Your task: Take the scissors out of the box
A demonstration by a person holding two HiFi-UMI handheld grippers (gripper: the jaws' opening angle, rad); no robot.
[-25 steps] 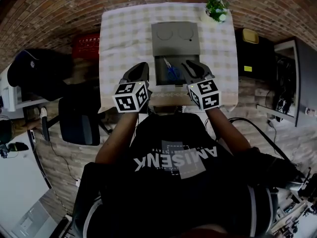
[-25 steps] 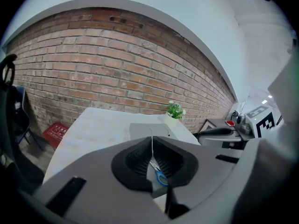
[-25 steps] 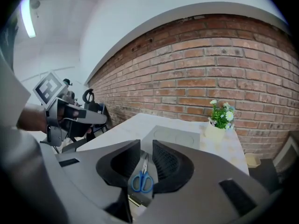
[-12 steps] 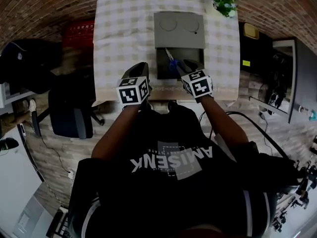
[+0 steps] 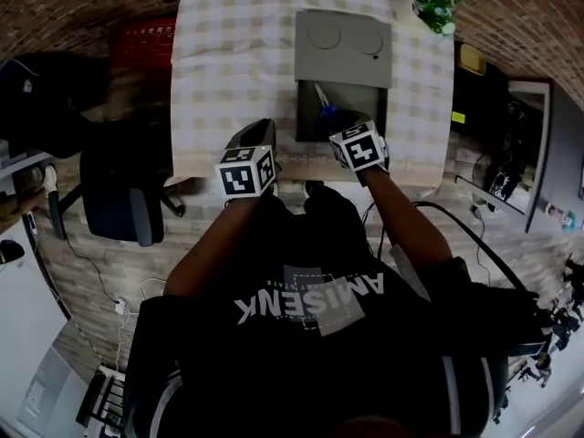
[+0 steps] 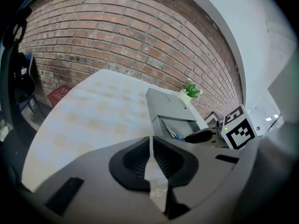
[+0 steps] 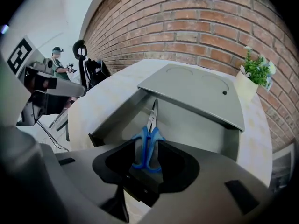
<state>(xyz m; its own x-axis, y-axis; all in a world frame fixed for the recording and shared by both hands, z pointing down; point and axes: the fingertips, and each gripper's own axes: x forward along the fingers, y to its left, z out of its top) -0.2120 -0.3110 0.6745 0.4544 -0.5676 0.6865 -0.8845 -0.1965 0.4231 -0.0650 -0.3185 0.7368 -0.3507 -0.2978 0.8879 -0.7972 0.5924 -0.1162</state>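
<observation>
The head view looked steeply down from high above the worktop (image 5: 228,62). The left gripper view faced across it toward the brick wall (image 6: 117,36); the right gripper view peered closely into the box (image 7: 196,120). All three shared that box.

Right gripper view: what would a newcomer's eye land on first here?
Blue-handled scissors lie in the open grey box. The right gripper hangs just over them, its jaws just opened wide, with the handles showing between them, ungripped. A potted plant stands at the far corner of the table.
</observation>
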